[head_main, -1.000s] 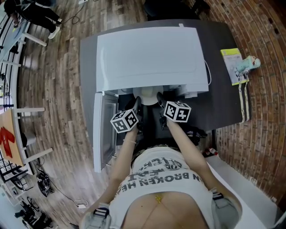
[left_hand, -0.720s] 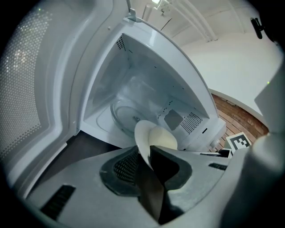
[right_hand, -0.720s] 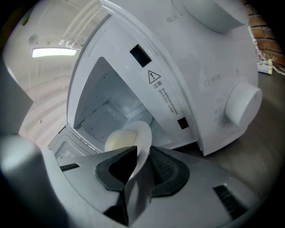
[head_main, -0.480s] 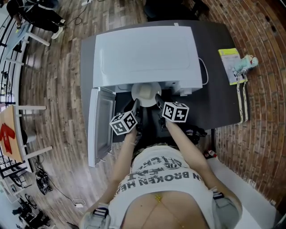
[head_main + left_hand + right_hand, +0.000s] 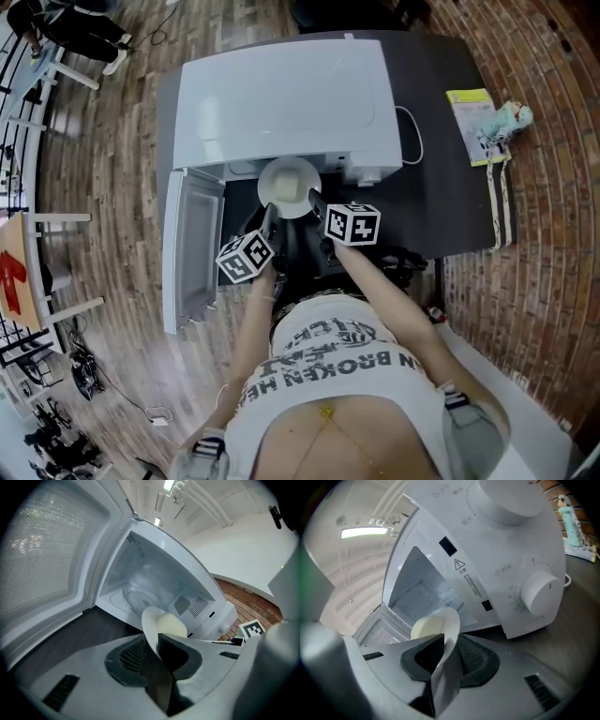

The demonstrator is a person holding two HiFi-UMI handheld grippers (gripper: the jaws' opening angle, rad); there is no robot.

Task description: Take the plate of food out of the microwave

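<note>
left gripper (image 5: 269, 217): jaws pinched on plate (image 5: 289, 186) rim, left side
right gripper (image 5: 316, 202): pinched on rim, right side
plate: level, just outside microwave (image 5: 281, 103) mouth, straight ahead of both grippers
food (image 5: 171, 625): pale lump, on plate
next: probably pull toward body

1. Microwave (image 5: 281, 98) sits on the surface (image 5: 441, 197), its door (image 5: 192, 248) open at left.
2. Plate (image 5: 289, 186) lies before the opening, between left tool (image 5: 270, 216) and right tool (image 5: 315, 201).
3. Booklet (image 5: 472, 122) lies at the surface's right edge.
</note>
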